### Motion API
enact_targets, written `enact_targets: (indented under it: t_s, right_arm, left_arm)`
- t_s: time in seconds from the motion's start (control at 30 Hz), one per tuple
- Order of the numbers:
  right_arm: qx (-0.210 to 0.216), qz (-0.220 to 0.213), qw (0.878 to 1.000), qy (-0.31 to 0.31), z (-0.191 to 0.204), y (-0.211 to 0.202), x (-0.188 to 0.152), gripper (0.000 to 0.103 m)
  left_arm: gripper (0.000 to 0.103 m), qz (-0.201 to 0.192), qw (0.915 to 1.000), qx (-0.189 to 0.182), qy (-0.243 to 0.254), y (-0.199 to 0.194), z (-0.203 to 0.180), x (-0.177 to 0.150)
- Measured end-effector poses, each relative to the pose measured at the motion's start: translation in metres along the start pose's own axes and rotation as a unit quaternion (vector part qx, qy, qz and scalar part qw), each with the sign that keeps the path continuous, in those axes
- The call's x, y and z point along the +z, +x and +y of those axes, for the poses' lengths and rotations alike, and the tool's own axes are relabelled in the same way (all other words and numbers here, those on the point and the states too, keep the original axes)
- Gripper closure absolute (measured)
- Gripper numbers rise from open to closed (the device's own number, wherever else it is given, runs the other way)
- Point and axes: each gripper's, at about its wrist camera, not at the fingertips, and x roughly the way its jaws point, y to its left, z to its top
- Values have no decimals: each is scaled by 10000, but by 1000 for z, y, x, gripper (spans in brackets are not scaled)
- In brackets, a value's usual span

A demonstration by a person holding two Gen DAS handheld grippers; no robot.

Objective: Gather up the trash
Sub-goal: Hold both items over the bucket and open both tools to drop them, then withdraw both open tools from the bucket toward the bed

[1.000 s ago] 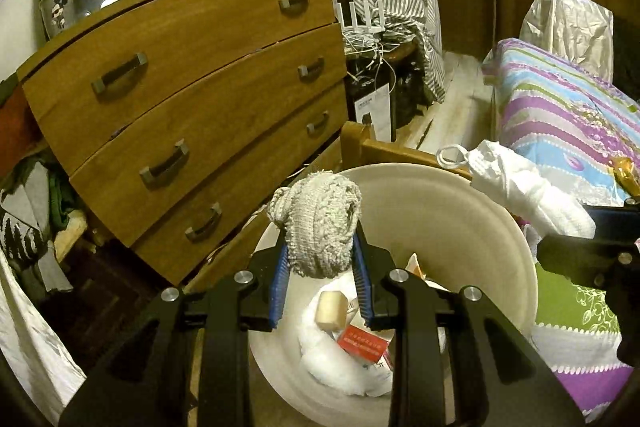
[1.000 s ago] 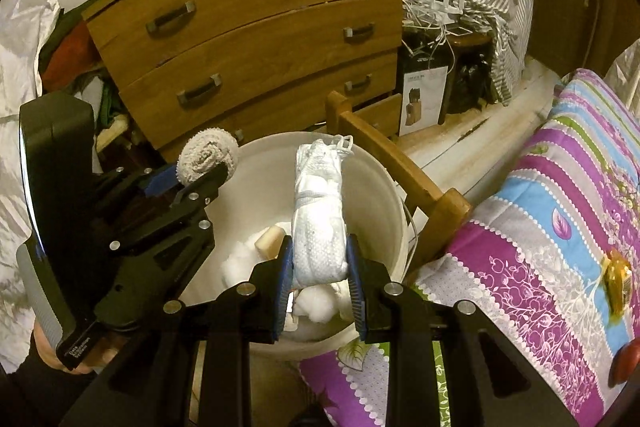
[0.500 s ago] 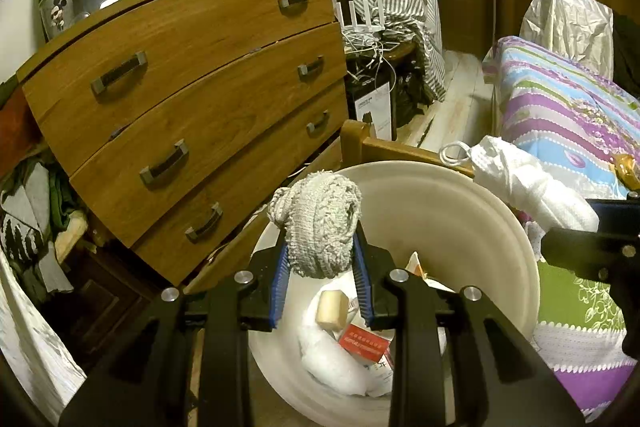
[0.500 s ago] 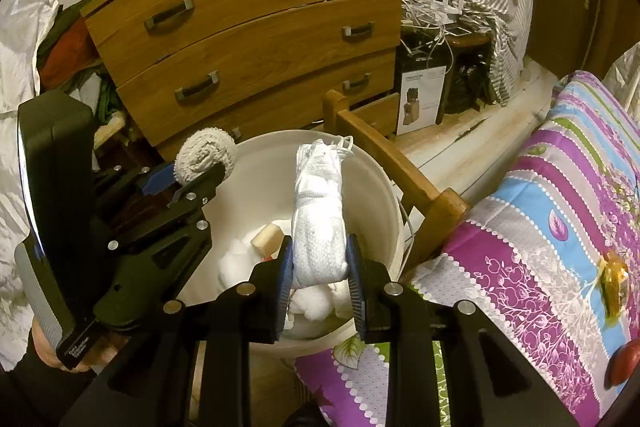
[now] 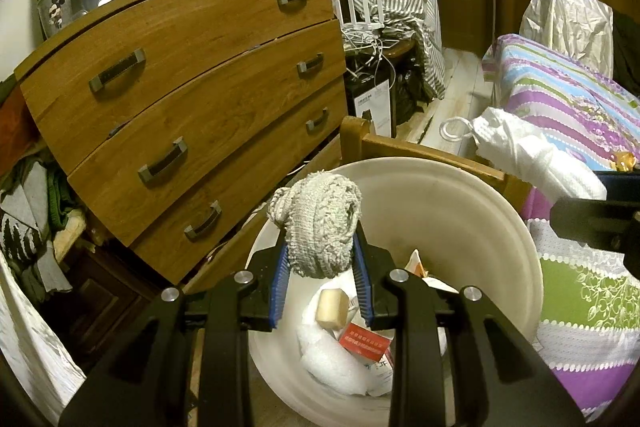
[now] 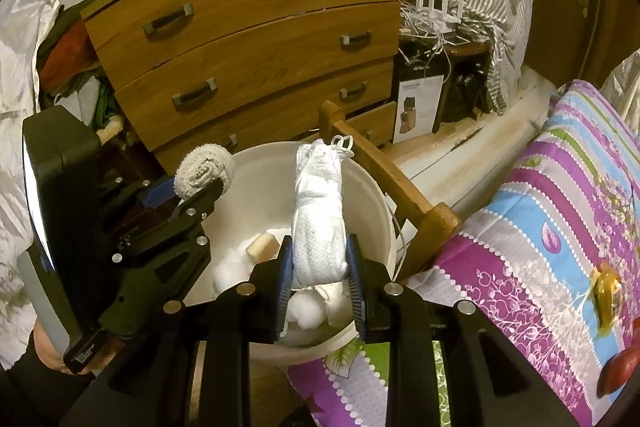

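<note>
The left gripper (image 5: 320, 287) is clenched on a grey knitted roll (image 5: 320, 227), the right gripper (image 6: 320, 283) on a white wrapped bundle (image 6: 318, 223). Both hang over the white bucket (image 5: 460, 195), which sits just below and ahead of the jaws. Inside lie a tan block (image 5: 332, 307), a red packet (image 5: 364, 343) and white wadding (image 5: 332, 367) (crumpled, near the bottom)

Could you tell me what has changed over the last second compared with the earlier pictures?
Nothing visibly changed. The left gripper still clamps the knitted roll and the right gripper the white bundle, both over the white bin.
</note>
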Motion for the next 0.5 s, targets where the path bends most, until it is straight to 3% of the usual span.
enact_targets:
  t_s: [0.33,0.4,0.43,0.5]
  right_arm:
    - [13,-14,10000,-5,1,0,1,76]
    - [47,-24,10000,4,1,0,2,74]
    - [63,2,10000,2,2,1,2,66]
    - [59,-13,10000,34,0,0,2,63]
  left_arm:
    - [76,6,10000,-6,14,4,-1,-4]
    - [72,32,10000,-23,40,5,-1,-5]
    - [69,91,9999,6,50,6,-2,-5]
    - [60,95,9999,53,36,5,-1,-5]
